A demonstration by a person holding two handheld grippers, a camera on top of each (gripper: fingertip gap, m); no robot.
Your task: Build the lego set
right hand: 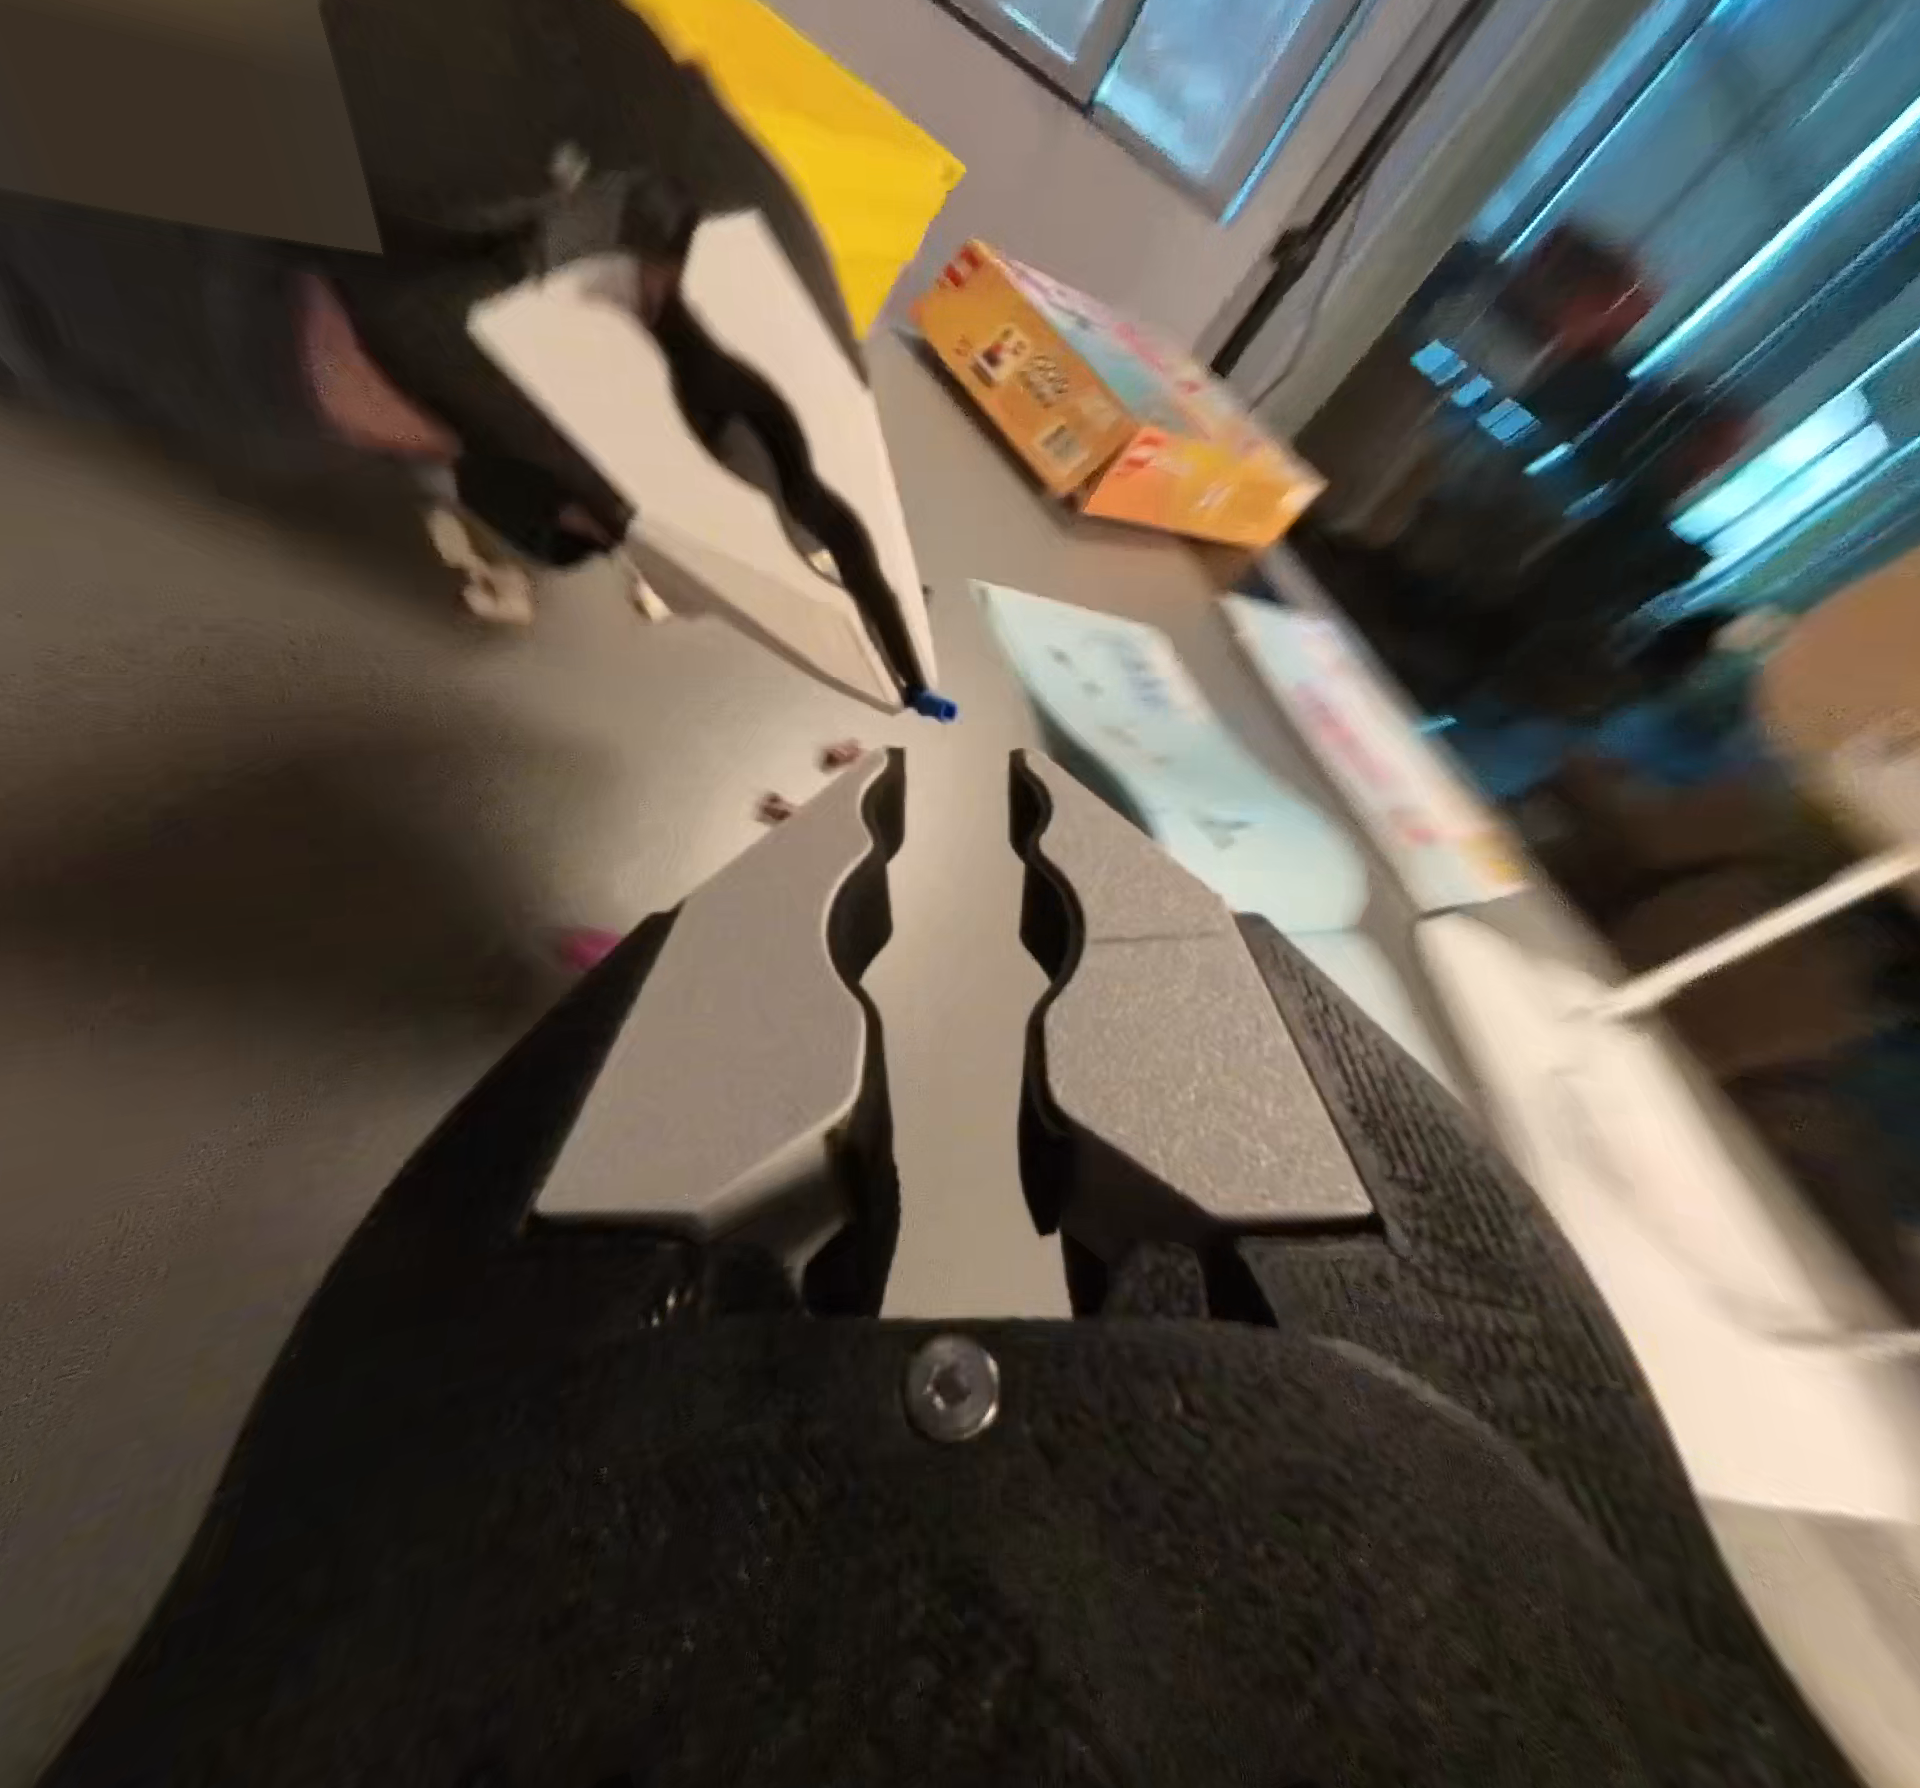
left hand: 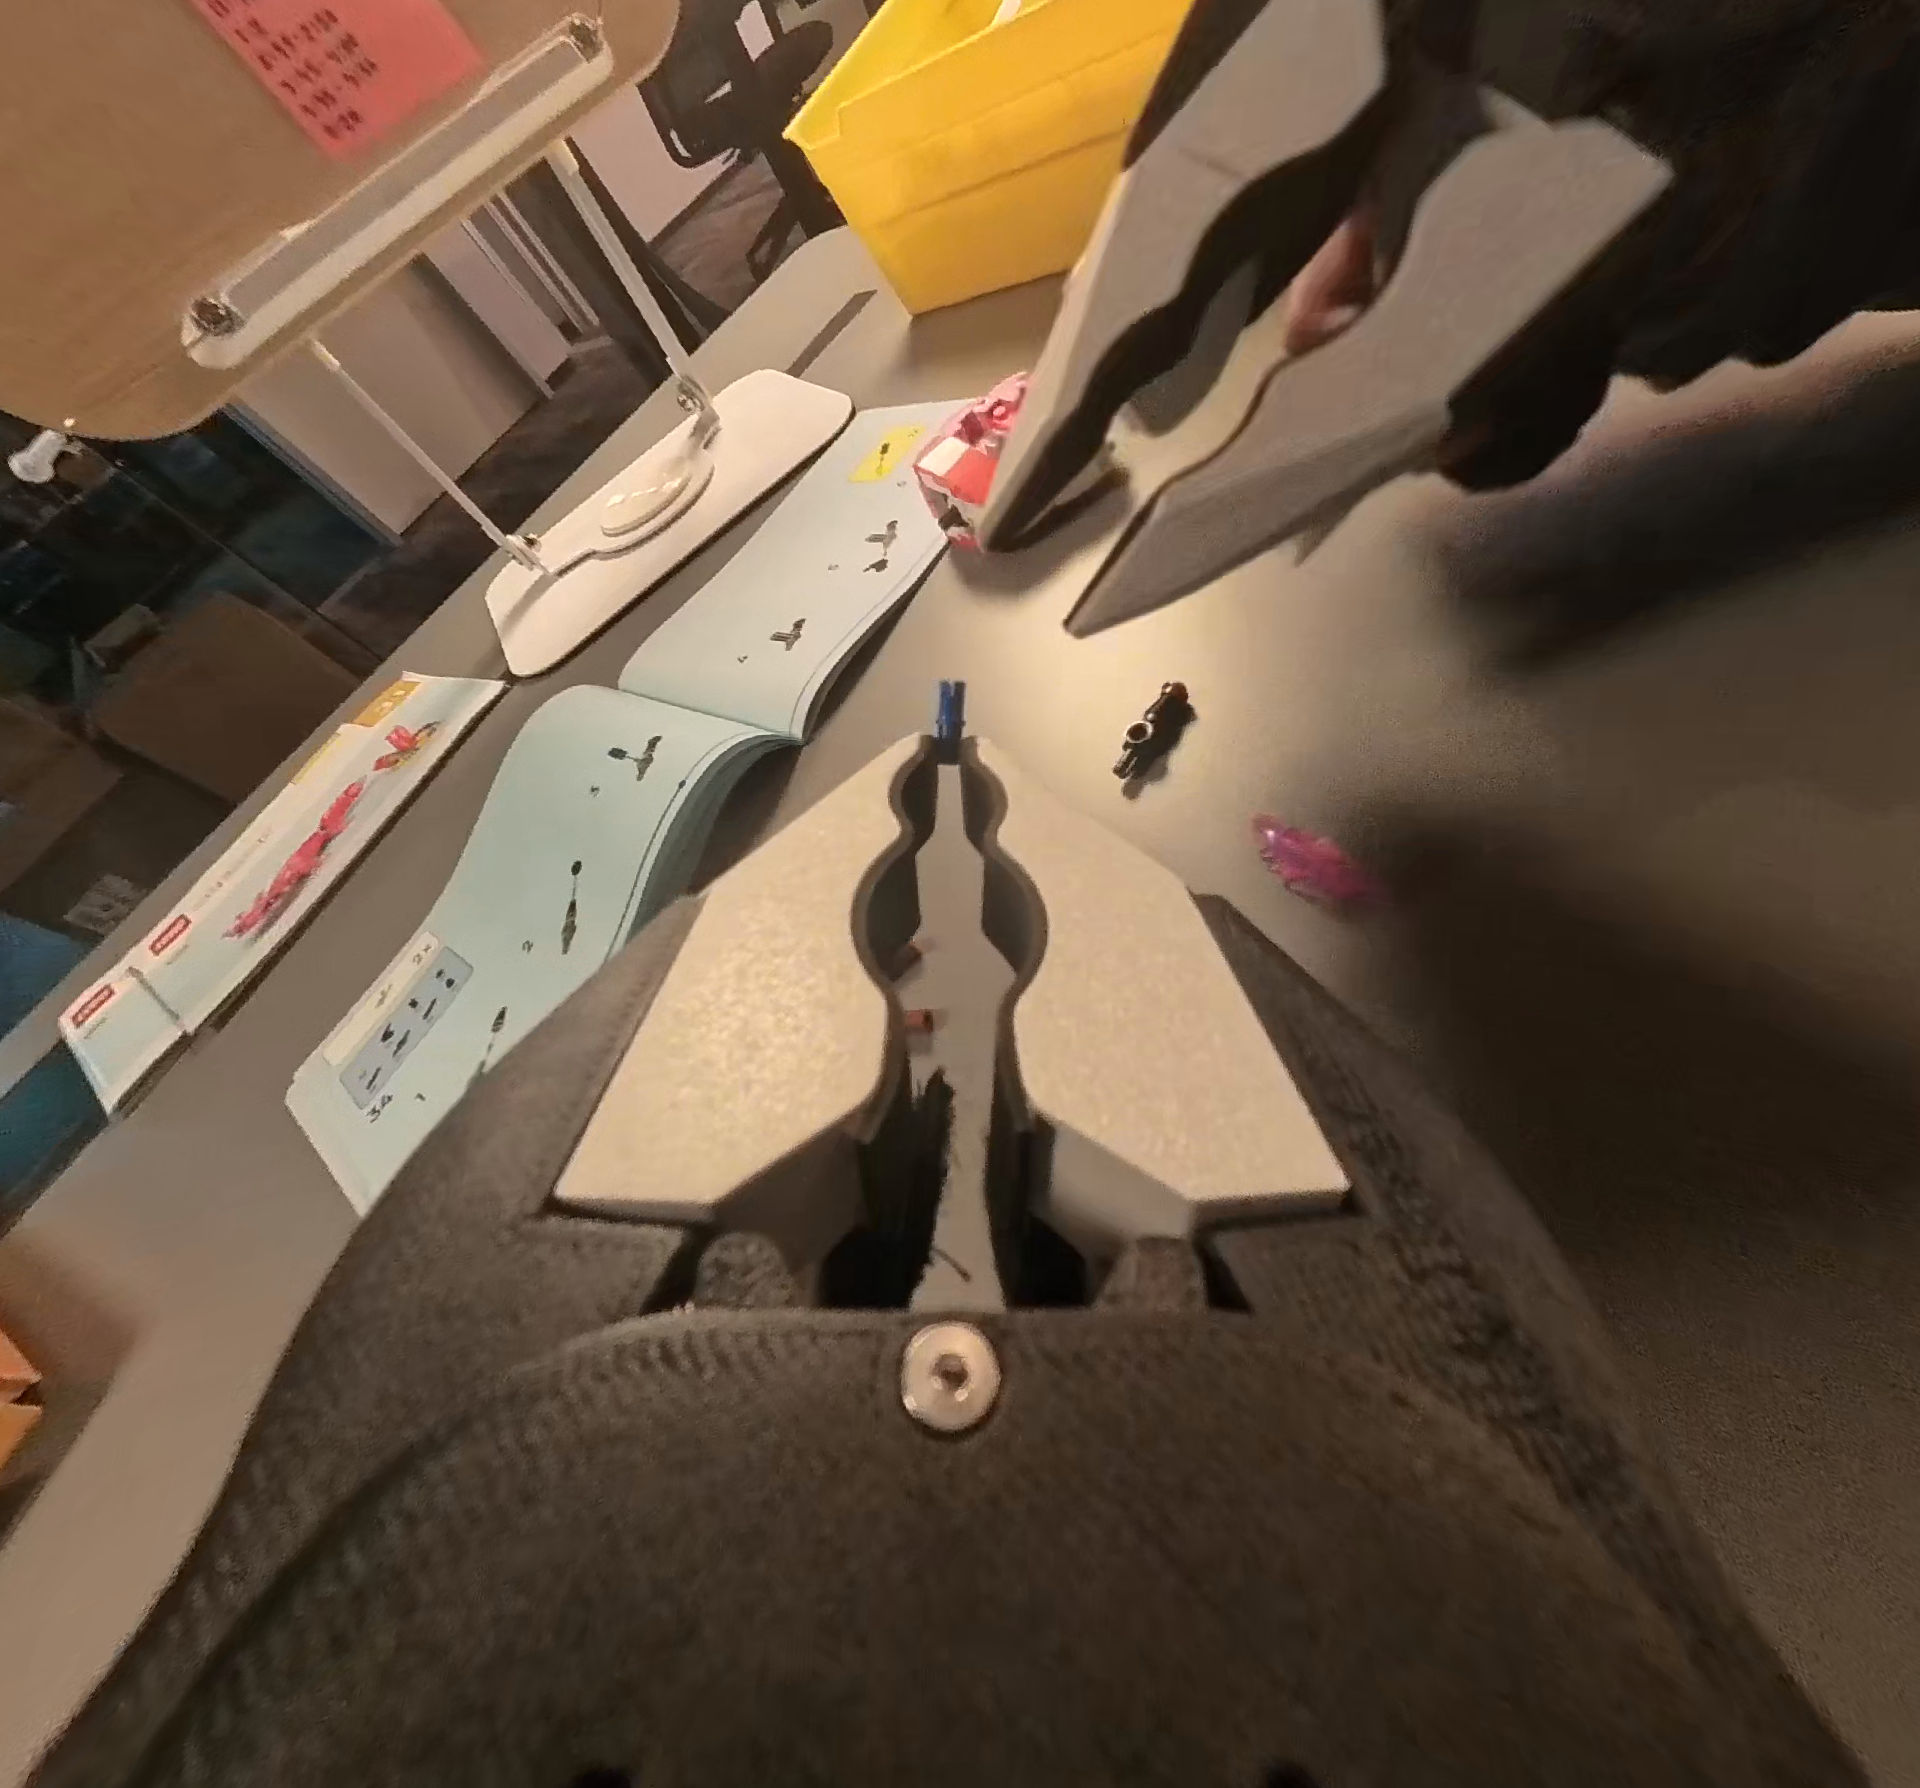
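Already the left tongs [left hand: 948,751] are pinched on a small blue peg [left hand: 950,712], which sticks out past their tips above the table [left hand: 1558,1115], just beside the open booklet [left hand: 665,782]. The right tongs [right hand: 956,762] stand spread with nothing between them, their tips close to the peg's free end in the right wrist view.

As a judgement only: one piece is picked up and held ready; nothing in either view shows it joined to anything yet, and the loose parts lie unused.

Counted, as far as the views allow:
- blue peg: one, in the left tongs.
- dark little figure-like piece [left hand: 1153,726]: one, lying on the table to the right of the left tongs.
- translucent pink piece [left hand: 1311,855]: one, farther right, blurred.
- small reddish-brown bits [right hand: 836,753]: two, on the table by the right tongs' tips.
- red, white and pink brick assembly [left hand: 961,471]: one, partly hidden behind the right tongs.
- printed booklets: one open, and one closed leaflet [left hand: 260,897] beside it.
- yellow bin [left hand: 966,138]: one.
- orange boxes [right hand: 1101,408]: two, at the far edge.
- white lamp base [left hand: 675,512]: one.
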